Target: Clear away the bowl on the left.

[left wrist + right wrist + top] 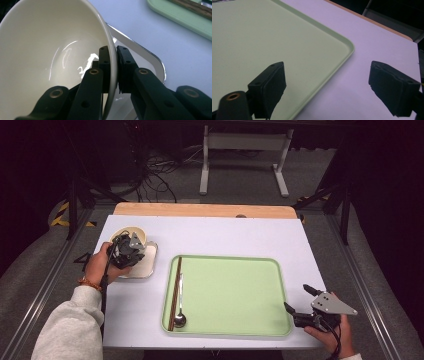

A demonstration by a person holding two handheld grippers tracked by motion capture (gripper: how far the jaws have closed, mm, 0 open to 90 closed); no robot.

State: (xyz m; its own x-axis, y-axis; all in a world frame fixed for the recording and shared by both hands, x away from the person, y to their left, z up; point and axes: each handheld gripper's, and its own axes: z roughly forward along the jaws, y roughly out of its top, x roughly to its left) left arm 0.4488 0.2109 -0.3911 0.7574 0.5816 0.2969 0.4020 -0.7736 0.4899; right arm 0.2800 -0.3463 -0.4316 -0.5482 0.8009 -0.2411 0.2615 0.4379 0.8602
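My left gripper [130, 241] is shut on the rim of a cream bowl [132, 230] at the table's left. In the left gripper view one jaw sits inside the bowl [50, 50] and the other outside, with the gripper [113, 53] pinching the thin wall. The bowl is tilted above a small square silver-rimmed plate [146, 265], whose corner [152, 58] shows beside the jaws. At the front right my right gripper [296, 297] stands open, holding nothing. In its own view the right gripper [329, 75] straddles the corner of the green tray [274, 32].
The green tray [235, 290] lies in the middle of the white table [225, 235], its edge [180, 17] also in the left gripper view. Brown chopsticks [176, 287] and a metal spoon [180, 317] lie along the tray's left side. A wooden strip [200, 210] runs along the far edge.
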